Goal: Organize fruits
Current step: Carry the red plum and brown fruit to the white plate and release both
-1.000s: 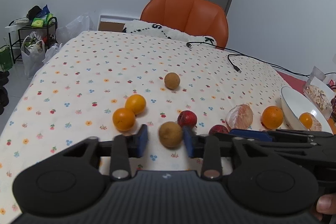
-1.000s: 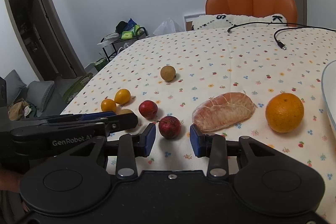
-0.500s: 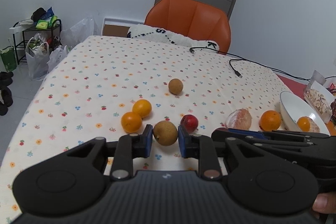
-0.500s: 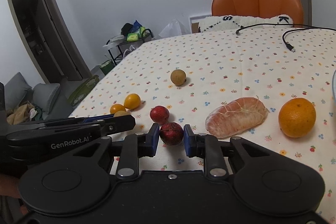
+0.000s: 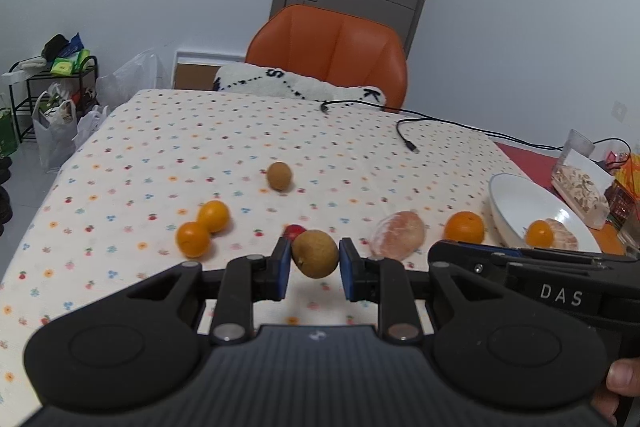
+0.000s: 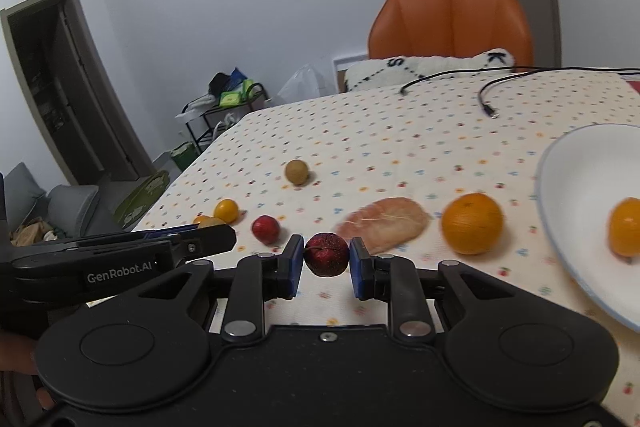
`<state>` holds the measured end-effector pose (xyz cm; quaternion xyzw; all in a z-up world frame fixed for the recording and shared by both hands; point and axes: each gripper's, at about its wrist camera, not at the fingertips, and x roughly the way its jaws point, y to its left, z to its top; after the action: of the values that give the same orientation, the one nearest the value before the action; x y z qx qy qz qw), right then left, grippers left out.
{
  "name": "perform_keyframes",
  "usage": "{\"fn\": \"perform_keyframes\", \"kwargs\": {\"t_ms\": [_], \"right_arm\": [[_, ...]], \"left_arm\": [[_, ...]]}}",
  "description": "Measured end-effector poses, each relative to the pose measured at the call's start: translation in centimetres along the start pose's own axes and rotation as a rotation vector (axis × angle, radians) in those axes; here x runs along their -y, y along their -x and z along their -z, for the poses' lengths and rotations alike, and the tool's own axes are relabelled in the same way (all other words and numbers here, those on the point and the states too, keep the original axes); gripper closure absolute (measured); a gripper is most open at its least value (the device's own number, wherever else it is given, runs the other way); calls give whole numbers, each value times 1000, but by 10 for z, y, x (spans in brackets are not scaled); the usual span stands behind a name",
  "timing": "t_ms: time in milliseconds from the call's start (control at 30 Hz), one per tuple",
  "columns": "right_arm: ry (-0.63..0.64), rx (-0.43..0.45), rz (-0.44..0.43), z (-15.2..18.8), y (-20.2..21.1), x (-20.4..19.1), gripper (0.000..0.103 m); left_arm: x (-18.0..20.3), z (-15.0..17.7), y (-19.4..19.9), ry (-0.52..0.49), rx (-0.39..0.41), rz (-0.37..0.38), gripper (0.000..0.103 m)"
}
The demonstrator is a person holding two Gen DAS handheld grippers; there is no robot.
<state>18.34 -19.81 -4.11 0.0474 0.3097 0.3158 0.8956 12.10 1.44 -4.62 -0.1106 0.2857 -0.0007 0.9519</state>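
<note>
My left gripper (image 5: 315,269) is shut on a round brown fruit (image 5: 315,253), held just above the flowered tablecloth. My right gripper (image 6: 326,267) is shut on a dark red fruit (image 6: 327,253), also lifted off the cloth. On the table lie a second brown fruit (image 5: 279,176), two small oranges (image 5: 203,227), a red fruit (image 6: 265,229), a peeled citrus (image 5: 397,235) and a large orange (image 5: 464,227). A white bowl (image 5: 516,203) at the right holds a small orange (image 5: 539,233) and a peeled piece.
An orange chair (image 5: 328,55) with a white cushion stands behind the table. A black cable (image 5: 404,139) lies across the far cloth. A snack bag (image 5: 580,183) sits beside the bowl. A shelf with bags (image 5: 52,95) stands at the left.
Both grippers closed on their fruits and lifted them off the cloth. The right one has swung toward the bowl, which now shows in its view.
</note>
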Motion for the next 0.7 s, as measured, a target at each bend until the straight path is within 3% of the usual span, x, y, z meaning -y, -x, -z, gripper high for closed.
{"fn": "perform_keyframes", "kwargs": {"t_ms": [700], "right_arm": [[-79,83,100,11,59,54,80]], "left_arm": [[62,-1,1,-74,21,75,79]]}}
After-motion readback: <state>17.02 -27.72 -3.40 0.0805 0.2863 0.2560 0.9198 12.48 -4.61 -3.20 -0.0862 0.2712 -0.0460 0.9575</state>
